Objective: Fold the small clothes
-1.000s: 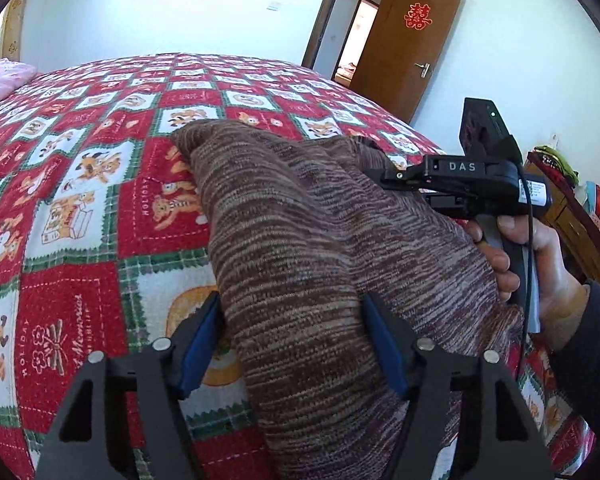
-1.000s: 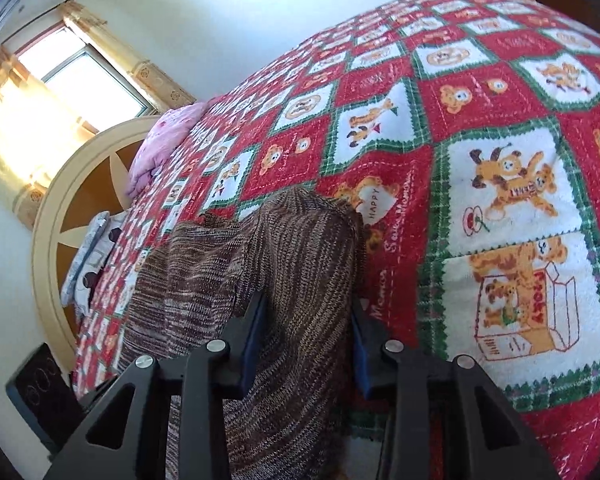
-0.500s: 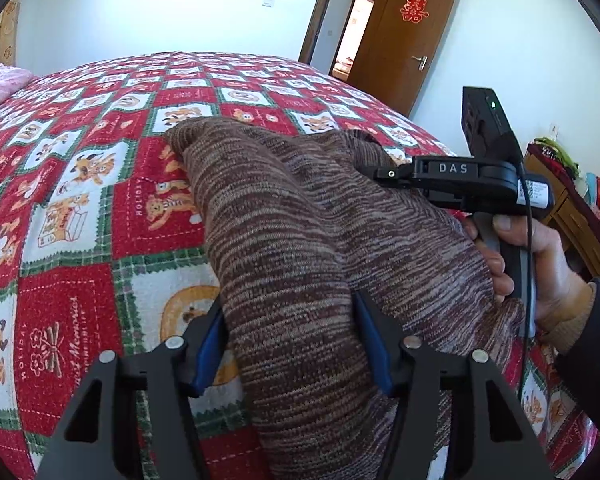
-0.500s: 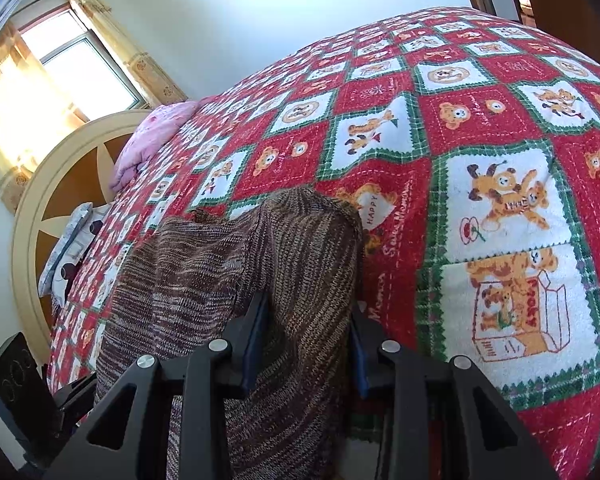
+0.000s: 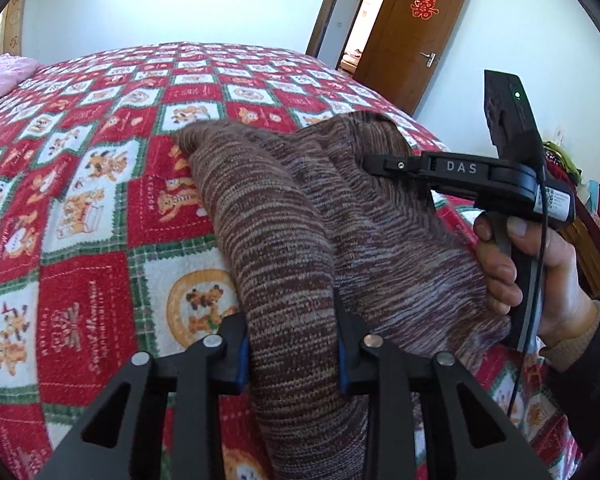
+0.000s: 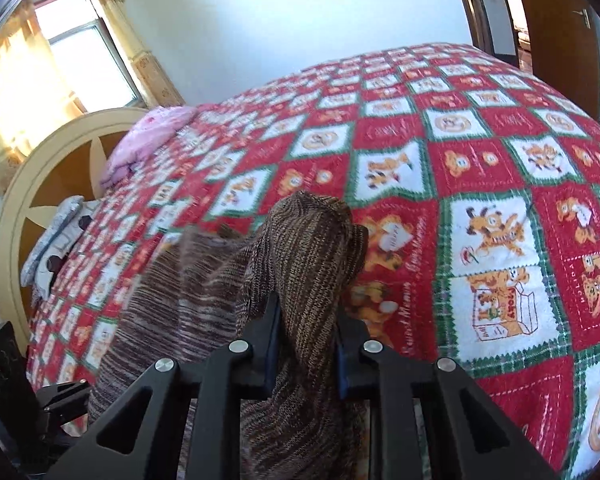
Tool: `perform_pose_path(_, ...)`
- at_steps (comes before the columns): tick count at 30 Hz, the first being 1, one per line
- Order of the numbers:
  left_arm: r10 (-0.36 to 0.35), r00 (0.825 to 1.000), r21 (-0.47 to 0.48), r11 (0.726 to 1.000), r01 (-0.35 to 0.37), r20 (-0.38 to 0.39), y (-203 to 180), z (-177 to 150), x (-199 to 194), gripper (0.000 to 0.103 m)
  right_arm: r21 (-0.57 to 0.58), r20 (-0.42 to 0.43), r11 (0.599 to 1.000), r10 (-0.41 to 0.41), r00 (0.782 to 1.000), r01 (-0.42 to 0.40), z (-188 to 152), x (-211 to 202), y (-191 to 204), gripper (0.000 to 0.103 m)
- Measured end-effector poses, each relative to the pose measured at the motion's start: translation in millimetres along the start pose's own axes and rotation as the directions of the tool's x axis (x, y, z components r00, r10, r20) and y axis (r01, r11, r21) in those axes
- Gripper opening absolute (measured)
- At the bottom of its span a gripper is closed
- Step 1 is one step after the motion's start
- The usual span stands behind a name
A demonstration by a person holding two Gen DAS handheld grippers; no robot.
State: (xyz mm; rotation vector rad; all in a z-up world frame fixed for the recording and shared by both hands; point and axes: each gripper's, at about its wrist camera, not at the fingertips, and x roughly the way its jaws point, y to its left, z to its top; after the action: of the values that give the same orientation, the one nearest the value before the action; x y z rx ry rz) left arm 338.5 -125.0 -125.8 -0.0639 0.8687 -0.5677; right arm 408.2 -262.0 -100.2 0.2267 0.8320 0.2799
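The knit (image 5: 300, 216) is a brown marled garment lying bunched on the bed (image 5: 100, 184), toward its near edge, with its far end drooping onto the red patchwork cover. It looks soft, thick and limp: light enough to lift by two pinches, but likely to sag between them and stretch if pulled hard. The ribbed yarn should give the pads good friction, so slipping seems unlikely; the bigger risk is catching only one layer and letting the rest fall away. The best hold is probably at the hem or shoulder corners, gathered thickly, with one gripper to each side so the fabric hangs flat.

The left gripper (image 5: 292, 346) pinches a thick fold of the knit, blue pads pressed into it on both sides. The right gripper (image 6: 304, 340) likewise clamps a narrower ridge of fabric.

A second ago both pairs of jaws stood wider, straddling the knit loosely; they have just been closing on it. In the right wrist view the held ridge now stands taller off the bed, and the cloth beside it is blurred. The person's hand (image 5: 512, 264) grips the right handle as before.
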Motion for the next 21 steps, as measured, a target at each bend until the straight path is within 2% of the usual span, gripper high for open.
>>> perform_pose_path(8,0.043,0.999,0.019,0.999,-0.043,0.017,8,-8,-42,0.032,-0.013,0.021,0.998,0.067,0.998,-0.067,-11,-14,39,0.022)
perform_pose_path(14,0.086,0.994,0.045,0.995,-0.089,0.073,24,-25,-84,0.032,0.000,0.017,0.989,0.146,0.989,-0.146,-32,-11,76,0.022)
perform_pose_path(21,0.136,0.988,-0.035,0.990,-0.134,0.077,58,-44,-121,0.031,-0.051,-0.005,0.973,0.226,0.974,-0.226,-41,-7,137,0.022)
